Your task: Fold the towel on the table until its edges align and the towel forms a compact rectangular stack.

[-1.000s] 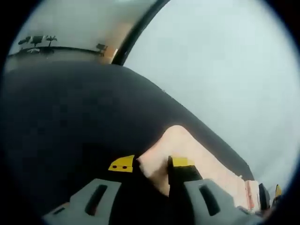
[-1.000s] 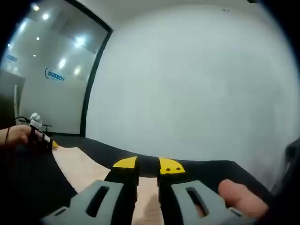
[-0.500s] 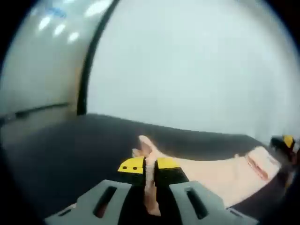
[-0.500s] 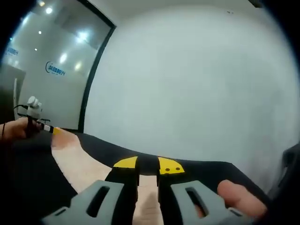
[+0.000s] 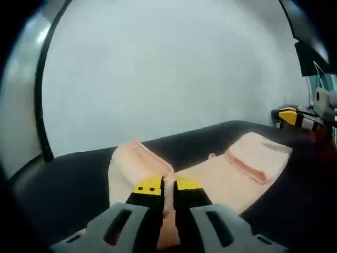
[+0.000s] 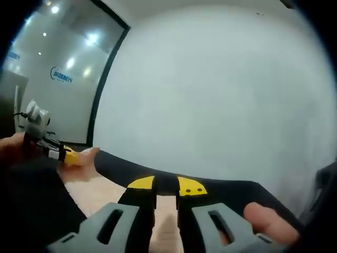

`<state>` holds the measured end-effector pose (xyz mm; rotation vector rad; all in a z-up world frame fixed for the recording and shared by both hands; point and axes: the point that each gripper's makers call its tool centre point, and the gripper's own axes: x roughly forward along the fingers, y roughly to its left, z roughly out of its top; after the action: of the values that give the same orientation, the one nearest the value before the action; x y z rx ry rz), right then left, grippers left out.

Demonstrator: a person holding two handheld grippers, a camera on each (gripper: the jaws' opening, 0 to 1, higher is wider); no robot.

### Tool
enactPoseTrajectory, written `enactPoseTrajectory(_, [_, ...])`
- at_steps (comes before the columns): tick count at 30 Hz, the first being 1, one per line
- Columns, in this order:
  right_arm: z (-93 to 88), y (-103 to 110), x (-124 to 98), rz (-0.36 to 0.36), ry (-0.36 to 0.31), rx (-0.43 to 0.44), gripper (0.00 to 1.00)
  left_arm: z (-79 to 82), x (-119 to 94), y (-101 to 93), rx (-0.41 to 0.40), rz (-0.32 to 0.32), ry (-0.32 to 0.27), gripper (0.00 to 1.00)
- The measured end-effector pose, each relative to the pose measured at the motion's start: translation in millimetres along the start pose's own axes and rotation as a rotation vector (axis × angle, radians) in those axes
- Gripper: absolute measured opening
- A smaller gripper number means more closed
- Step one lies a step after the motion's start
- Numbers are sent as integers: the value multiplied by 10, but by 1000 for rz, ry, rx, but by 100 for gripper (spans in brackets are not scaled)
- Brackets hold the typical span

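A peach towel (image 5: 221,176) lies on the black table (image 5: 68,184). Its near edge is pinched in my left gripper (image 5: 168,185), which is shut on it. One fold bulges up at the left, and a thicker folded end lies toward the right. My right gripper (image 5: 288,115) shows at the far right edge of that view. In the right gripper view, my right gripper (image 6: 166,184) is shut on the towel (image 6: 100,192), which stretches leftward to my left gripper (image 6: 67,156), held by a hand.
A plain white wall rises behind the table (image 6: 226,192). A glass partition with a black frame (image 6: 102,79) stands at the left of the right gripper view. A person's finger (image 6: 266,219) rests by the right gripper's body.
The left gripper view has swung round, so more of the towel now spreads ahead of its jaws. In the right gripper view, the left gripper and its towel corner have shifted slightly up and right.
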<state>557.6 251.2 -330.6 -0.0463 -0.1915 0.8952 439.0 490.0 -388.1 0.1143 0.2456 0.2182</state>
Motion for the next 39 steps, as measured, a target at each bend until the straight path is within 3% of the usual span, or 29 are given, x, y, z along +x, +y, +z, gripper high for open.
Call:
enactPoseTrajectory(2, [-5, -4, -1, -2, 3, -2, 12, -35, 39, -155, -21, -44, 9, 9])
enactPoseTrajectory(9, [-24, -1, 3, -2, 11, -8, 12, -132, 135, -651, 25, -145, 47, 9])
enactPoseTrajectory(16, [-38, 5, 7, -2, 19, -19, 12, -235, 163, -992, 131, -204, 89, 9])
enactPoseTrajectory(19, [-38, 7, 4, -3, 19, -22, 12, -319, 193, -1073, 217, -209, 124, 9])
enactPoseTrajectory(25, [-48, -3, 10, -6, 21, -22, 12, -228, 228, -1169, 186, -211, 88, 9])
enactPoseTrajectory(28, [-55, 9, 11, -4, 24, -28, 12, -270, 254, -1163, 194, -201, 102, 10])
enactPoseTrajectory(31, [-71, 6, 15, -6, 30, -36, 12, -370, 182, -1343, 191, -298, 135, 23])
enactPoseTrajectory(33, [-78, 4, 18, -5, 32, -34, 12, -310, 69, -1448, 180, -359, 137, 35])
enactPoseTrajectory(35, [-94, 6, 27, -5, 39, -36, 12, -27, 20, -1360, 93, -365, 73, 35])
enactPoseTrajectory(37, [-99, 21, 32, -1, 42, -37, 12, 187, 88, -1038, 18, -285, 44, 33])
enactPoseTrajectory(39, [-86, 39, 32, 1, 38, -47, 12, 177, 257, -651, -21, -174, 78, 29])
